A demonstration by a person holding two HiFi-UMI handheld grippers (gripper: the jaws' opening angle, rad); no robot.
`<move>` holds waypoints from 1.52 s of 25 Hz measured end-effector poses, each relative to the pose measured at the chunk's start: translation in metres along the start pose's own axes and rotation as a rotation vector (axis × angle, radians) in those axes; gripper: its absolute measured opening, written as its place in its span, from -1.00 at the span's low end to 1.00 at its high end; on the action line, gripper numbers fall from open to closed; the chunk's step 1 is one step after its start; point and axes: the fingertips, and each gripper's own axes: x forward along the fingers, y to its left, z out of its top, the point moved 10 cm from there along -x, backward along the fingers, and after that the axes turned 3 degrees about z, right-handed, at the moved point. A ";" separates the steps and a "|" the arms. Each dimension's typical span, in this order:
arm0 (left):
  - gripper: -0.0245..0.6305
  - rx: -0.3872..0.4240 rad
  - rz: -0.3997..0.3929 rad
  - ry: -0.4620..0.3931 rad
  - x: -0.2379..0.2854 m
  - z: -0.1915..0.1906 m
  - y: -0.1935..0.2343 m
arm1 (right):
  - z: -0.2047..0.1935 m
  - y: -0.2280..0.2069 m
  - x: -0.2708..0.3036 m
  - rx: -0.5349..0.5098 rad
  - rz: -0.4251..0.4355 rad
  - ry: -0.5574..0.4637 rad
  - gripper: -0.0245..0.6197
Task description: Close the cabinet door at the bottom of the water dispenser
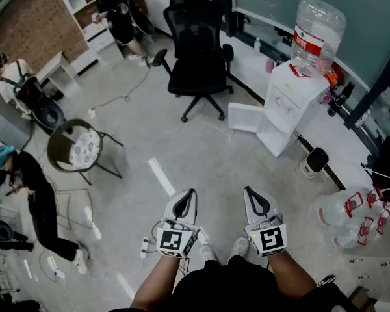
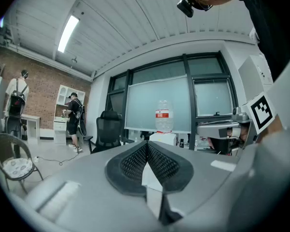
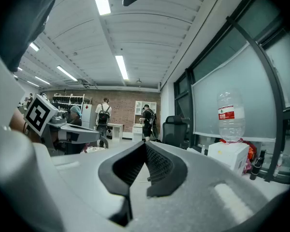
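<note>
Left gripper [image 1: 191, 194]: held level in front of the person's body, jaws pressed together at the tips, nothing between them.
Right gripper [image 1: 249, 192]: just beside the left, also level; its own view shows the pads meeting at the tip, with nothing held.
Floor [image 1: 201, 151]: a bare stretch of grey floor lies between the grippers and the target, which is well apart from both.
Cabinet door [image 1: 246, 117]: a white panel swung out to the left at the foot of the unit, standing wide open.
Water dispenser [image 1: 287, 103]: a white body by the window wall, carrying a clear bottle [image 1: 317, 34]; an office chair [image 1: 198, 57] stands to its left.
Step in hand: judged to be the approach; the door has not been touched.
Next move: calls for walking up to the unit and lowering one gripper to door height. The closed tips would then go against the outer face of the panel, near its free edge. From there, push it round toward the cabinet front until it sits flush.
</note>
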 end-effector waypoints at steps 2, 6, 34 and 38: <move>-0.87 0.011 0.003 -0.003 -0.007 -0.005 0.002 | 0.000 0.003 -0.003 -0.026 -0.012 0.000 -0.92; -0.87 0.014 0.009 -0.006 -0.014 -0.010 0.003 | -0.001 0.010 -0.008 -0.047 -0.022 0.005 -0.92; -0.87 -0.002 -0.108 -0.064 -0.025 -0.005 0.061 | 0.029 0.063 0.034 -0.132 -0.118 -0.043 -0.92; -0.87 -0.008 -0.110 -0.056 0.008 -0.006 0.068 | 0.026 0.036 0.058 -0.116 -0.122 -0.060 -0.92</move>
